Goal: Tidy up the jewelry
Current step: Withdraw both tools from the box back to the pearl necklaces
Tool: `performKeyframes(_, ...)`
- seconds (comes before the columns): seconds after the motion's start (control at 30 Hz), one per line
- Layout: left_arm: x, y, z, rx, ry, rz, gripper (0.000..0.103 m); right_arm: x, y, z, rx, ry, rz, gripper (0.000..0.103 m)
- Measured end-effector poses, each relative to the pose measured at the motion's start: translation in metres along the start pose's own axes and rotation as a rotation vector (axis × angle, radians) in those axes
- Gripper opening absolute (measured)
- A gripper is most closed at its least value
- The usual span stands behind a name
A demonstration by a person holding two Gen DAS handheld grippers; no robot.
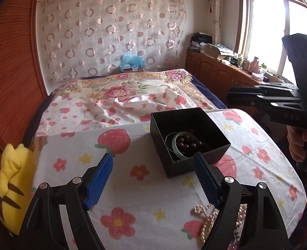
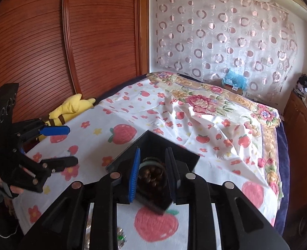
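A black open box (image 1: 213, 156) sits on the flower-print cloth (image 1: 132, 187). It holds a dark bead bracelet (image 1: 187, 142) and a pale green bangle (image 1: 177, 145). A pearl necklace (image 1: 205, 218) lies on the cloth below my left gripper's right finger. My left gripper (image 1: 153, 162) is open and empty, just short of the box. My right gripper (image 2: 152, 158) hovers over the box (image 2: 186, 156), open and empty, with the beads (image 2: 152, 175) between its fingers. The left gripper also shows in the right wrist view (image 2: 68, 145).
A yellow plush toy (image 1: 14, 187) lies at the left edge of the bed. A wooden wardrobe (image 2: 49, 41) stands behind it. A cluttered wooden cabinet (image 1: 226, 68) runs under the window at right. A blue bag (image 1: 131, 61) rests at the headboard.
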State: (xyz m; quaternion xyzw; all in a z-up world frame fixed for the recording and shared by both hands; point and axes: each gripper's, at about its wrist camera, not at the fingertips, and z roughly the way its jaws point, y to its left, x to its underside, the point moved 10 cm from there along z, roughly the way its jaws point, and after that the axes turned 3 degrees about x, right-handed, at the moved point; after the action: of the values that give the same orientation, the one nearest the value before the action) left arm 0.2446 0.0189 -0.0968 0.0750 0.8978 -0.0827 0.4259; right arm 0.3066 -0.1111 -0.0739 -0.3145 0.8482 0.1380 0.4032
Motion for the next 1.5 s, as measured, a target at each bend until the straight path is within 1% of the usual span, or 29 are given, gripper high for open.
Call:
performKeyframes(0.1,0.006,-0.004,-0.012,-0.002,-0.014,0.001,0.076,0.018,0.002,-0.015,0.004,0.001,0.019,0.027)
performKeyframes(0.43,0.028,-0.019,-0.048,0.009,-0.042,-0.008,0.076,0.098,0.019,-0.062,0.027,0.016,0.112,0.027)
performKeyframes(0.53,0.037,-0.027,-0.052,0.020,-0.036,-0.004,0.076,0.122,0.027,-0.071,0.010,0.021,0.149,0.027)
performKeyframes(0.67,0.052,-0.036,-0.054,0.036,-0.018,-0.004,0.076,0.150,0.035,-0.075,0.031,0.040,0.171,0.027)
performKeyframes(0.8,0.071,-0.049,-0.048,0.069,0.018,-0.007,0.076,0.175,0.042,-0.072,0.027,0.069,0.193,0.027)
performKeyframes(0.93,0.092,-0.056,-0.038,0.085,0.061,-0.017,0.076,0.189,0.046,-0.062,0.013,0.099,0.208,0.027)
performKeyframes(1.13,0.115,-0.061,-0.029,0.085,0.104,-0.014,0.076,0.193,0.052,-0.044,0.002,0.155,0.172,0.027)
performKeyframes(1.3,0.120,-0.062,-0.027,0.090,0.114,-0.026,0.076,0.196,0.045,-0.024,0.046,0.220,0.136,0.027)
performKeyframes(1.33,0.121,-0.062,-0.027,0.091,0.113,-0.026,0.076,0.197,0.043,-0.021,0.055,0.226,0.132,0.027)
performKeyframes(1.4,0.121,-0.063,-0.027,0.088,0.112,-0.020,0.076,0.196,0.043,-0.017,0.045,0.232,0.128,0.027)
performKeyframes(1.5,0.122,-0.063,-0.027,0.088,0.111,-0.022,0.076,0.194,0.044,-0.015,0.057,0.243,0.088,0.027)
